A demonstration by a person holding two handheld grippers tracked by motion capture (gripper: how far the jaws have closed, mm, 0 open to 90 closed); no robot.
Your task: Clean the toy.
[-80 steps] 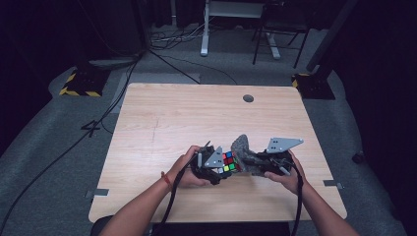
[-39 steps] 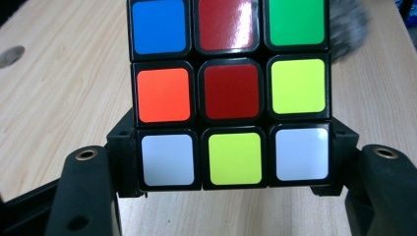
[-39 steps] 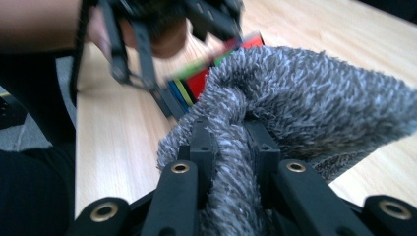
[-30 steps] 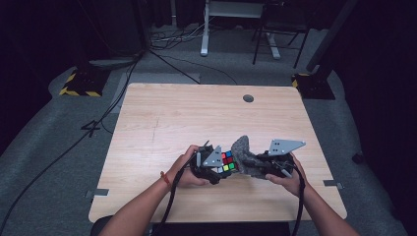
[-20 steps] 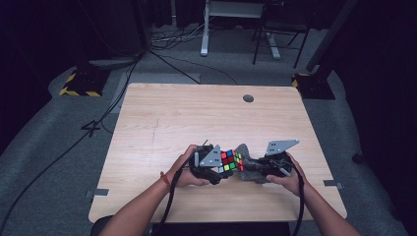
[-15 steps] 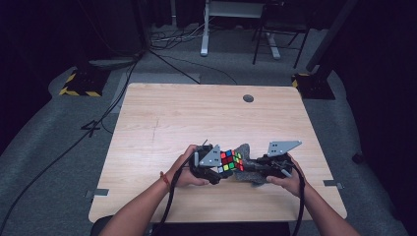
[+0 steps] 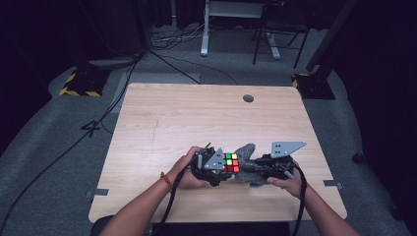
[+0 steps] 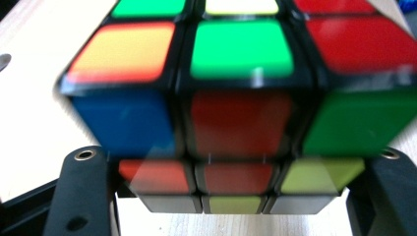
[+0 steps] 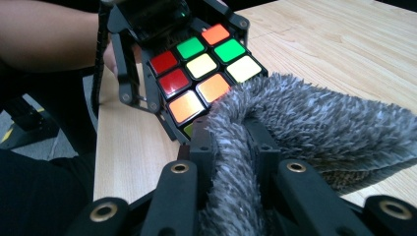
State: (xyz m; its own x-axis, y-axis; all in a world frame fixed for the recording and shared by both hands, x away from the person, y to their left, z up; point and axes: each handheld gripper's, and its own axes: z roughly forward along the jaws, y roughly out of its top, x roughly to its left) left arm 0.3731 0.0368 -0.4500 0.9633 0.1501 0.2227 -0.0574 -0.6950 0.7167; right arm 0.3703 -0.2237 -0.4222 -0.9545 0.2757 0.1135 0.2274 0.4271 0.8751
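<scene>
Black jaws of the left gripper (image 8: 236,196) clamp the puzzle cube (image 8: 236,113) from both sides, one jaw at each lower corner of the left gripper view; cube faces close up show orange, green, red, blue and yellow stickers; image slightly blurred. Right gripper (image 9: 236,147) is clenched on a grey fuzzy cloth (image 9: 314,123), pile bunched between its jaws and spreading out to the right; edge of the cloth touches the cube's face in the right gripper view; cube there sits tilted in the left gripper's jaws, a forearm behind it. High view: left gripper (image 7: 216,164) and right gripper (image 7: 255,169) meet near the front middle of the wooden table (image 7: 196,118); cube (image 7: 230,162) between them, held just above the tabletop; cloth (image 7: 246,152) just right of the cube, partly draped over the right gripper; left hand (image 7: 189,167) and right hand (image 7: 287,179) wrap the gripper bodies; cables trail back toward the person; small round grommet (image 7: 248,98) at the table's far side, well apart from the work.
</scene>
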